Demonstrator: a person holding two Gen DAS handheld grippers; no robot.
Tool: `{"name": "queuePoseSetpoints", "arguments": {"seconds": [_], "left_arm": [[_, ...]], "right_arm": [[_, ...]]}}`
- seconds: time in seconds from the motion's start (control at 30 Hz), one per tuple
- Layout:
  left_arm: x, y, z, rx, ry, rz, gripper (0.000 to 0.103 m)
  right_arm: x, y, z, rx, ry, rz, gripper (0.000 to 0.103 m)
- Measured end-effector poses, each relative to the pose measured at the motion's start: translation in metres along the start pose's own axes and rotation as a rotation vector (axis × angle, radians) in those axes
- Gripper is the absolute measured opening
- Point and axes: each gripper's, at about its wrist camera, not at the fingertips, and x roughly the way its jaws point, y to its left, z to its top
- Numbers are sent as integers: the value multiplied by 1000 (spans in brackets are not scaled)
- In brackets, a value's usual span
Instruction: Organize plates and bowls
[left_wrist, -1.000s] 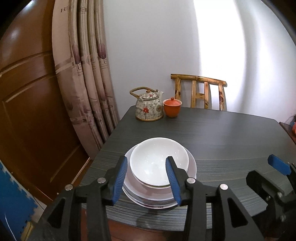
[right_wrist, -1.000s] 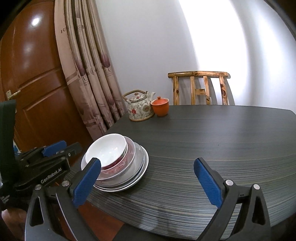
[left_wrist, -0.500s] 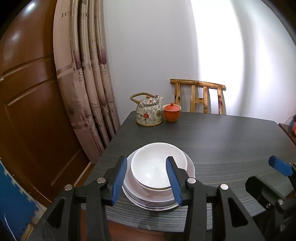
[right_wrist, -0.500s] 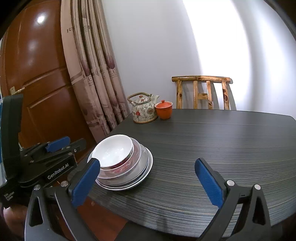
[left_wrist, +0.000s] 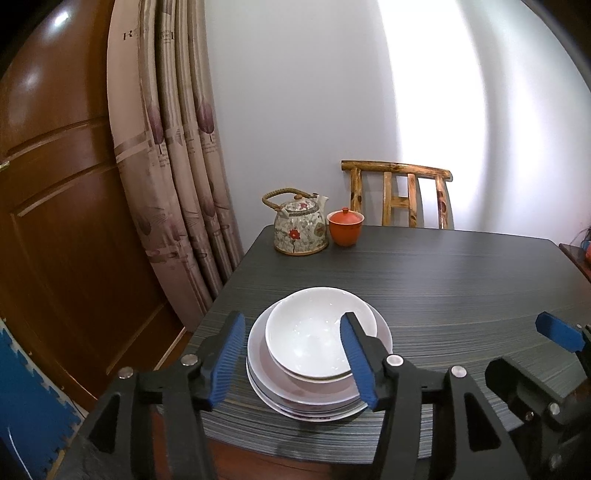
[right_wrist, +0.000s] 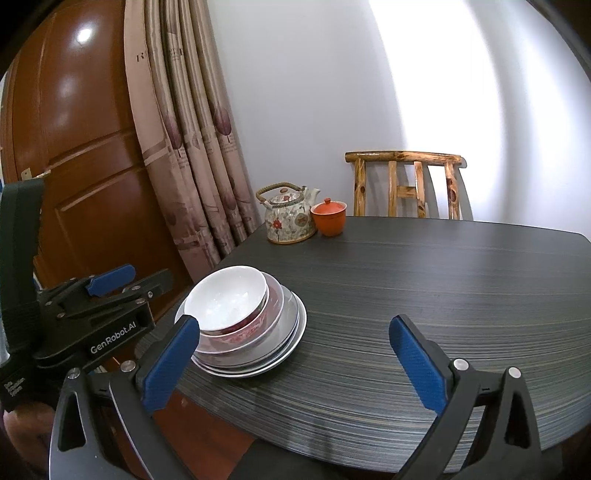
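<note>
Both claws have drawn back and risen a little since a second ago, so the stack of dishes sits lower in each view. Left claw (left_wrist: 291, 360) hangs spread above the near edge of the desk (left_wrist: 461, 280), its blue pads flanking the white bowl (left_wrist: 314, 328) without touching it. That bowl tops a red-patterned bowl (right_wrist: 251, 328) and several plates (right_wrist: 291, 332), all at the desk's near left corner. Right claw (right_wrist: 295, 362) is spread wide, holding nothing, to the right of the stack. Far beyond the stack stand a floral teapot (left_wrist: 301, 229) and an orange lidded cup (left_wrist: 345, 227), just beside each other.
</note>
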Motion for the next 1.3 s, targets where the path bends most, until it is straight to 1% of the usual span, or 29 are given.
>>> {"name": "queuePoseSetpoints", "arguments": {"seconds": [0.13, 0.67, 1.3], "left_arm": [[-1, -1, 0, -3, -1, -2, 60], [3, 0, 0, 4, 23, 16, 61], [6, 1, -1, -8, 39, 16, 62]], "right_arm": [[0, 0, 0, -4, 5, 1, 102], [4, 3, -2, -4, 16, 6, 102], [4, 2, -7, -5, 32, 5, 102]]}}
